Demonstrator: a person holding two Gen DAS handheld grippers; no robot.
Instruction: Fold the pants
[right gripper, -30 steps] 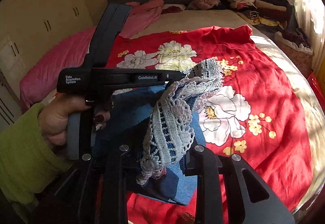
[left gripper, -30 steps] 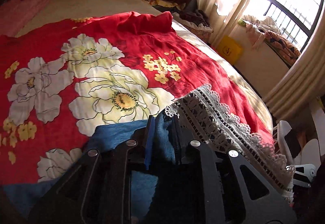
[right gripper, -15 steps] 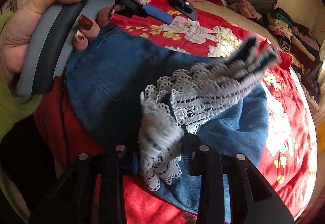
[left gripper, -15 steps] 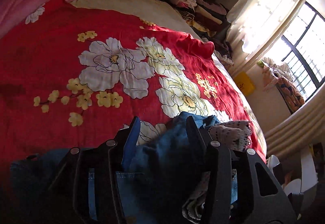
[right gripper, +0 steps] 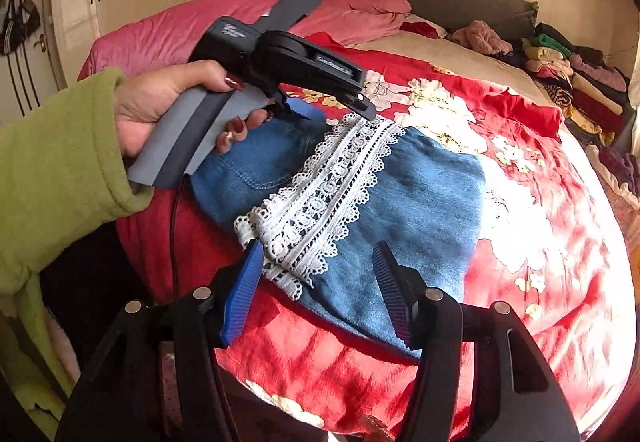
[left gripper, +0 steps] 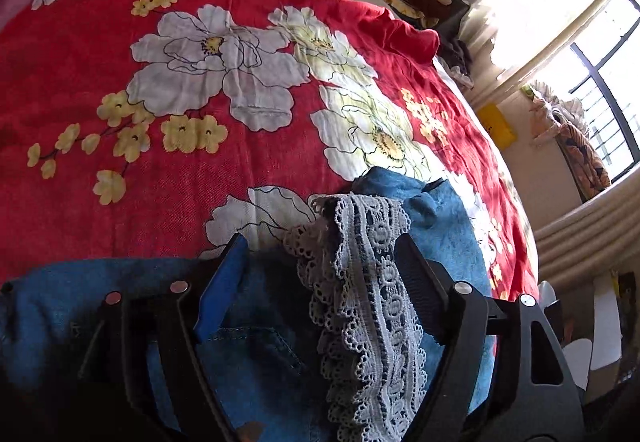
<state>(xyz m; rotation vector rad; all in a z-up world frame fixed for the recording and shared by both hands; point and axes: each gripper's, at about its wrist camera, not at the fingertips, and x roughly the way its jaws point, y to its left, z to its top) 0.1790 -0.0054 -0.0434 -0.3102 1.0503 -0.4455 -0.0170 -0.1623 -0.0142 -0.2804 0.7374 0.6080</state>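
Your folded jeans [right gripper: 400,193] lie on the red flowered blanket [right gripper: 520,242] at the bed's near edge, their lace trim [right gripper: 320,201] running diagonally from your right gripper [right gripper: 320,294] up toward your left gripper [right gripper: 336,109]. Both grippers' fingers are opening, gripping nothing; lace lies loose between the left ones.

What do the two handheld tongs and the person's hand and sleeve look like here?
Both tongs are black plastic frames with silver bolts. The right tongs carry ribbed blue pads. The left tongs have a grey handle, small white lettering on the black body, a blue pad, and a thin black cable hanging below. The left hand has dark red polished nails and a fuzzy light green sleeve.
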